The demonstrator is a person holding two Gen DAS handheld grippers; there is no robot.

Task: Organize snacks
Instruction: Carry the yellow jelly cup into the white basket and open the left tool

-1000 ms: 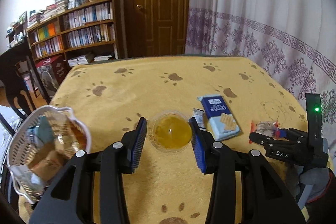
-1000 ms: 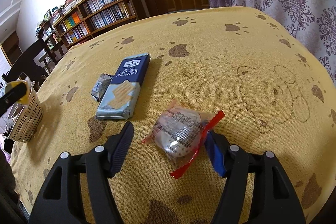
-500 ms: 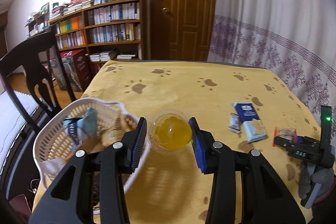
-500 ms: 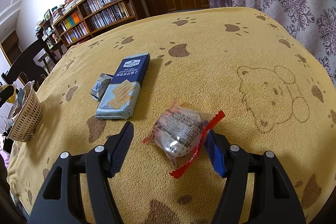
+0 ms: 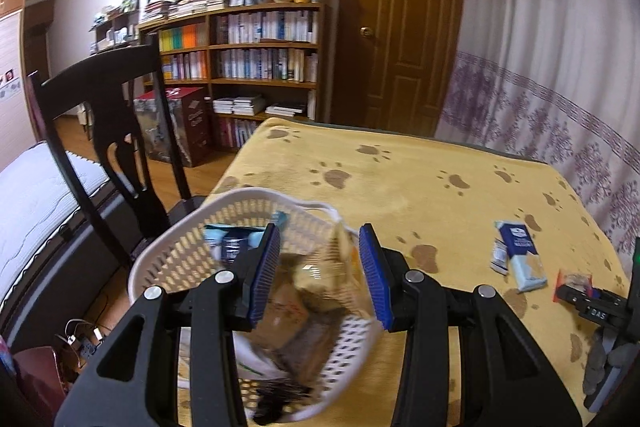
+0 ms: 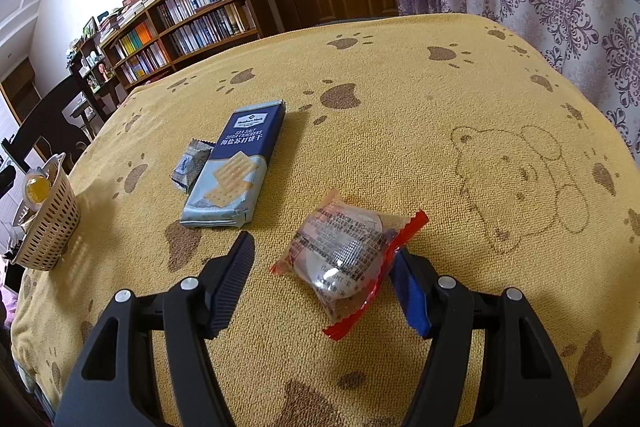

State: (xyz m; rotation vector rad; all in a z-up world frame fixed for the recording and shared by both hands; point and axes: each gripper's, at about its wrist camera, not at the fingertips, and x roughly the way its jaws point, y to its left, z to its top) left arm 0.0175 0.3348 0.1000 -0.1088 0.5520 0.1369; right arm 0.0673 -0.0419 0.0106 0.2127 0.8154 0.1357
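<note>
The left gripper point(image 5: 319, 273), which was carrying the jelly cup point(image 6: 35, 187) a moment ago, now has its fingers spread and empty over the basket point(image 5: 168, 259), the cup inside; the right gripper point(image 6: 320, 277) waits, fingers spread around the wrapped snack point(image 6: 344, 251) on the table point(image 6: 400, 131).

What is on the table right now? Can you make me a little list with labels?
basket: white, at the table edge, snacks inside
left gripper: over the basket; too blurred to tell its grip
jelly cup: yellow, at the basket's rim
right gripper: open, a finger on each side of the red-edged packet
on the yellow cloth: cracker pack, small grey packet beside it
</note>
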